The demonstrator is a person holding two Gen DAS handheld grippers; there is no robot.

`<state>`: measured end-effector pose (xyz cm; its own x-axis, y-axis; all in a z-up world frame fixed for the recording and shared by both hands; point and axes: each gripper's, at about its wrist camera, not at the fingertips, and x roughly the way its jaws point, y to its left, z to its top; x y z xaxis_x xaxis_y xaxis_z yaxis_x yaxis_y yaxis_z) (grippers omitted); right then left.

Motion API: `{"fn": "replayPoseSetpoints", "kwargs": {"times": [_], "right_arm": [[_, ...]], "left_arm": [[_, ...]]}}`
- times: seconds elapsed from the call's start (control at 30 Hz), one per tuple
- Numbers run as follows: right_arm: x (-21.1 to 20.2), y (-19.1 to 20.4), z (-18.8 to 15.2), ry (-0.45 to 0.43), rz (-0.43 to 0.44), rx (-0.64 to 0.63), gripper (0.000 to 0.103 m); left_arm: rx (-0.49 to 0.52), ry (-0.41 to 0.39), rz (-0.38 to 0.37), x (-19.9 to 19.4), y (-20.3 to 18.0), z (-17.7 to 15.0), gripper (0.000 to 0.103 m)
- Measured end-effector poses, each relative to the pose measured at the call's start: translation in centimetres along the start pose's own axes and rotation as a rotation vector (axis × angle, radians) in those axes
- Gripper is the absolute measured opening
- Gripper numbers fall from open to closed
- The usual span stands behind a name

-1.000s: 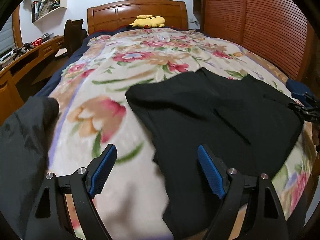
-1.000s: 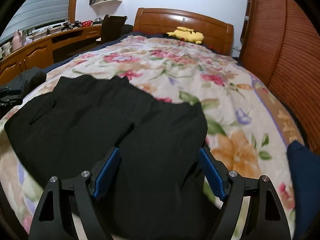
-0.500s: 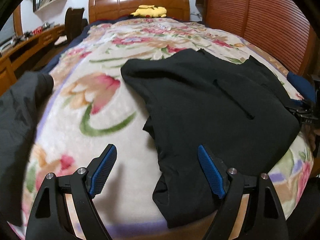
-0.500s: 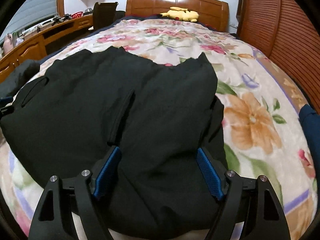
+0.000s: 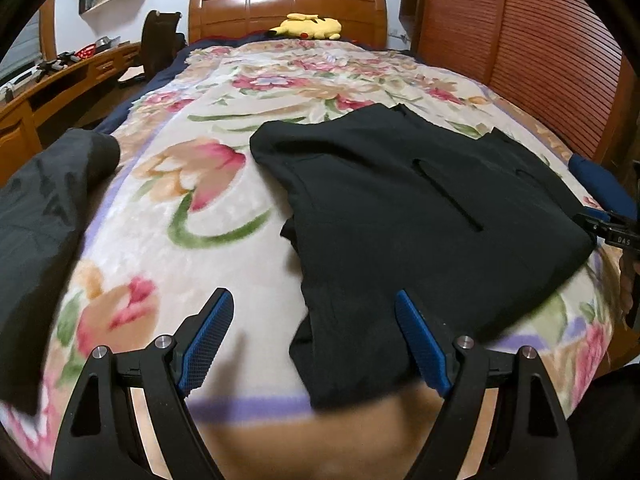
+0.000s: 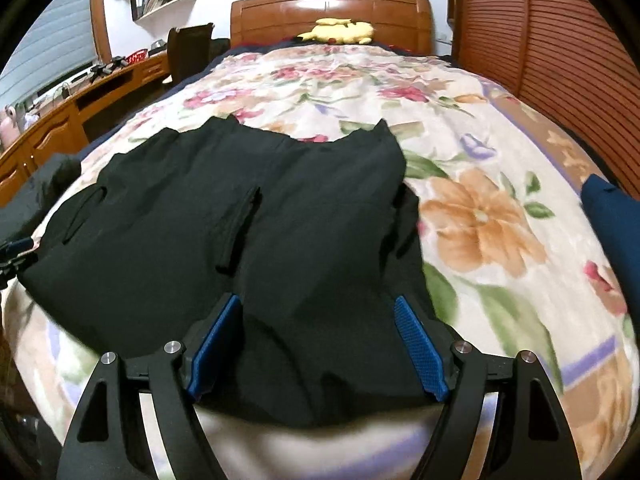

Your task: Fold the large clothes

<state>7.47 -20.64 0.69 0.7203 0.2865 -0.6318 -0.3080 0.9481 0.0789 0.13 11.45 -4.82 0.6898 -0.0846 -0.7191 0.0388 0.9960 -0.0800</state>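
A large black garment (image 5: 420,216) lies spread flat on the flowered bedspread (image 5: 192,220), its near edge at the foot of the bed. It also shows in the right wrist view (image 6: 256,248). My left gripper (image 5: 312,340) is open and empty, above the garment's near left corner. My right gripper (image 6: 316,344) is open, its blue pads over the garment's near right part with cloth between them. The right gripper's tip shows at the right edge of the left wrist view (image 5: 612,228).
A second dark garment (image 5: 36,216) hangs at the bed's left edge. A blue item (image 6: 612,220) lies at the right edge. A yellow plush toy (image 5: 308,26) sits by the headboard. A wooden desk (image 5: 60,80) runs along the left, a slatted wooden wall (image 5: 540,48) along the right.
Both grippers have pulled back toward the foot of the bed and risen a little. The black garment now lies flatter and further from both cameras. Both stay open.
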Motion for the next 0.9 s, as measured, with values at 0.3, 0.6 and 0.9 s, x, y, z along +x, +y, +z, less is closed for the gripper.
{"fn": "replayPoseSetpoints", "kwargs": {"times": [0.3, 0.6, 0.9], "right_arm": [[-1.3, -2.3, -0.9, -0.002, -0.002, 0.073, 0.08], [0.2, -3.1, -1.7, 0.099, -0.001, 0.105, 0.081], [2.5, -3.4, -1.2, 0.107, 0.081, 0.161, 0.07]], "left_arm": [[0.035, 0.025, 0.019, 0.5, -0.3, -0.5, 0.084], [-0.009, 0.042, -0.031, 1.7, -0.1, -1.3, 0.082], [0.002, 0.058, -0.108, 1.7, -1.7, -1.1, 0.024]]}}
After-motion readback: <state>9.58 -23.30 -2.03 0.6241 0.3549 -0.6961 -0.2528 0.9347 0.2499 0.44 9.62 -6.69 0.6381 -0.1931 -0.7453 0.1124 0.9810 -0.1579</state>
